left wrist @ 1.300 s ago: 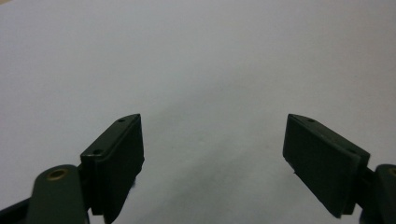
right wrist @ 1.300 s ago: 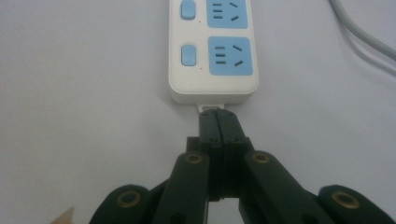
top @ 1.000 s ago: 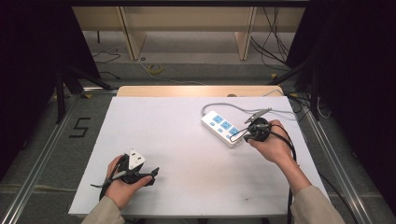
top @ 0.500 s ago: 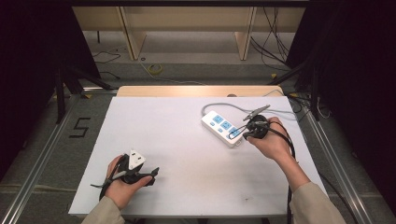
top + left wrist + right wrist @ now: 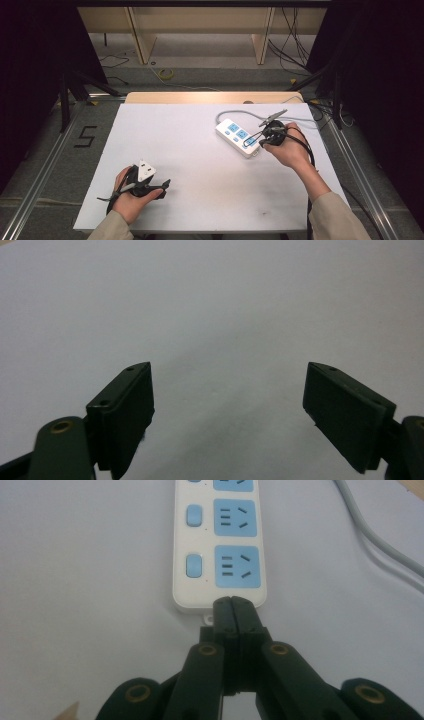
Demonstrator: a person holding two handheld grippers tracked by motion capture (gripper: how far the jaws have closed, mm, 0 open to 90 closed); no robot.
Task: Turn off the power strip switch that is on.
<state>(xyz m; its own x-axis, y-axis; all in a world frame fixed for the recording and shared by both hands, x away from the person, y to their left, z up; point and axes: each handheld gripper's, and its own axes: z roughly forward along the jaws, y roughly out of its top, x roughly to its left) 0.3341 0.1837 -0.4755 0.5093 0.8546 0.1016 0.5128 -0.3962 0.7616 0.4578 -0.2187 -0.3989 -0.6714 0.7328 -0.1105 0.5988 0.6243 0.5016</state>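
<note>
Pressing right tool (image 5: 234, 611), jaws together, against power strip (image 5: 220, 545) end; rigid, light, slides easily. Left tool (image 5: 227, 405) apart, idle.

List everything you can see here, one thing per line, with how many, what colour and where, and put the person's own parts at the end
Power strip: one, white with blue sockets and blue switches, right half of the table, lying flat.
Strip cable: one, grey, running from the strip's far end off to the right.
Table: one, white top with a wooden strip at the far edge.
Number 5 mark: one, black, on the floor left of the table.
Loose cables: several, dark and yellow, on the floor beyond the table.
Left gripper: one, black with a white plate on top, near left of the table, jaws wide apart over bare tabletop.
Right gripper: one, black, jaws closed together at the strip's near end.
Hands: two, one holding each gripper; beige sleeves.
</note>
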